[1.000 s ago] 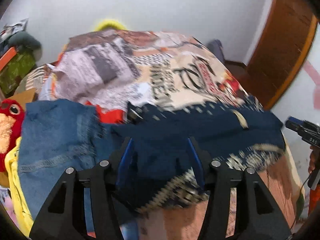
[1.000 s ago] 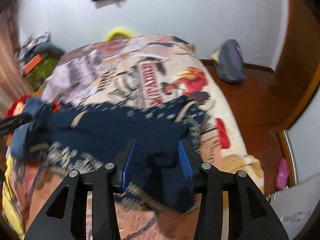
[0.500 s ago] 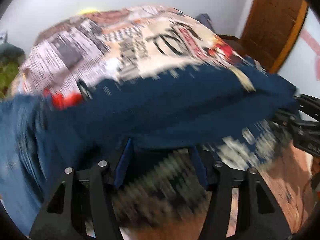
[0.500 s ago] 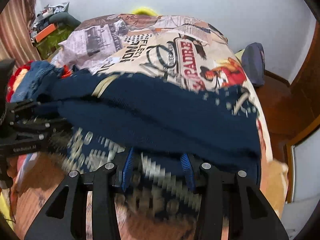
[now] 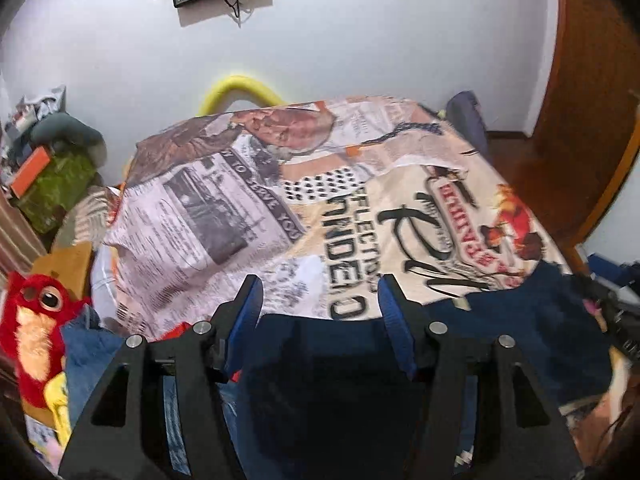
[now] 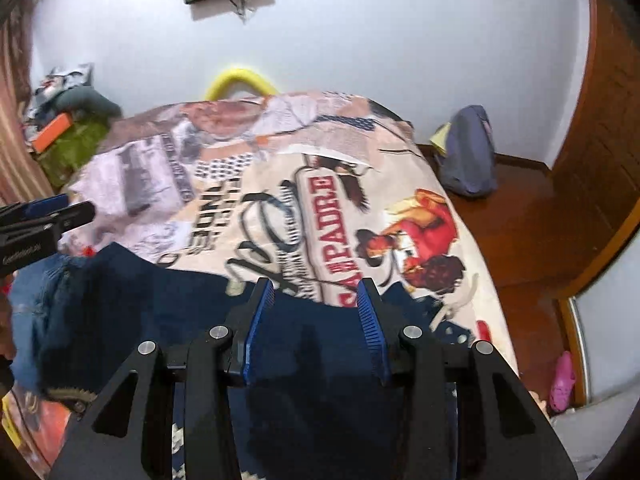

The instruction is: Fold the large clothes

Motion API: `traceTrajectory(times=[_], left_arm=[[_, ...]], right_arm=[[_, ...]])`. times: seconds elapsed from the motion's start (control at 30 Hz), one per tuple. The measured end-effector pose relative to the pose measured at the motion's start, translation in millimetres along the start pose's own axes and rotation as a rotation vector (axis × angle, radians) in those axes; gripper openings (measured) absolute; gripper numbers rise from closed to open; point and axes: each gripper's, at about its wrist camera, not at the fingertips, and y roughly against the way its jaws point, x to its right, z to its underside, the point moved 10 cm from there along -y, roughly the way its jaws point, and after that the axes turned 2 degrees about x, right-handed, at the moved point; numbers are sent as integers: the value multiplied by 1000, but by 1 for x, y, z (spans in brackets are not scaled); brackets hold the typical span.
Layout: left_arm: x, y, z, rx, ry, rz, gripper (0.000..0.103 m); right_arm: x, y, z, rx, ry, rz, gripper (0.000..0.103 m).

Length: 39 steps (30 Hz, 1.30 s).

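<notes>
A dark navy knitted garment [image 5: 520, 332] with a pale patterned hem lies across the near end of the bed; it also shows in the right wrist view [image 6: 160, 312]. My left gripper [image 5: 320, 300] hovers over its left part with jaws wide apart and nothing between them. My right gripper [image 6: 316, 300] hovers over its right part, jaws also apart and empty. The left gripper's tip shows at the left edge of the right wrist view [image 6: 52, 216]. The right gripper shows at the right edge of the left wrist view [image 5: 616, 304].
The bed has a printed newspaper-style cover [image 5: 320, 208]. Blue jeans [image 5: 88, 352] and a red plush toy [image 5: 36, 320] lie at the bed's left. A grey backpack [image 6: 468, 152] sits on the wooden floor, a door [image 5: 592, 80] at right.
Both grippers let go of the navy garment and opened. The garment dropped flat on the bed's near end, and both cameras tilted up toward the wall.
</notes>
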Motion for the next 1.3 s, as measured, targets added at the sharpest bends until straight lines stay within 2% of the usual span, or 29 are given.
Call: traceTrajectory(times=[0.13,0.23,0.37,0.4,0.43,0.5,0.53,0.63,0.77,0.93,1.0,1.07,1.13,1.23,1.3], left_arm=[[25,4,31,-44,-12,80,62],[51,0,67,-102,-33,136,62],[77,-13,122,-201,-48,196,62],[80,-16,135,-221,-51,199,63],[81,-17,143,-222,-53,193,63],[76,-15,154,-191,-52,162,75],[70,-12,157,-169,-37,143,78],[54,-3,165,-151,-11,141,79],[34,13,174,-125,-19,90,79],[22,45,187,-97,-42,55,79],[19,58,190,-83,-26,60,79],[12,70,193,-72,12,66,79],[3,77,197,-73,65,58,81],[-9,88,208,-83,188,116,81],[-16,89,218,-116,248,118,83]], right_arm=[[-20,3,16,-17,49,-56,49],[-30,-2,37,-45,92,-63,50],[-29,-16,80,-138,150,-32,50],[-26,-17,89,-143,157,-25,54],[-22,-15,93,-132,152,-14,64],[-8,-6,104,-103,138,25,80],[-1,-3,108,-97,134,38,82],[21,6,123,-116,105,46,82],[51,18,143,-136,4,44,82],[61,35,158,-144,-37,39,82],[65,44,163,-151,-30,101,82],[67,51,166,-160,-5,144,82],[66,60,169,-150,11,147,82],[66,73,172,-135,14,153,82],[63,83,172,-116,16,147,82]])
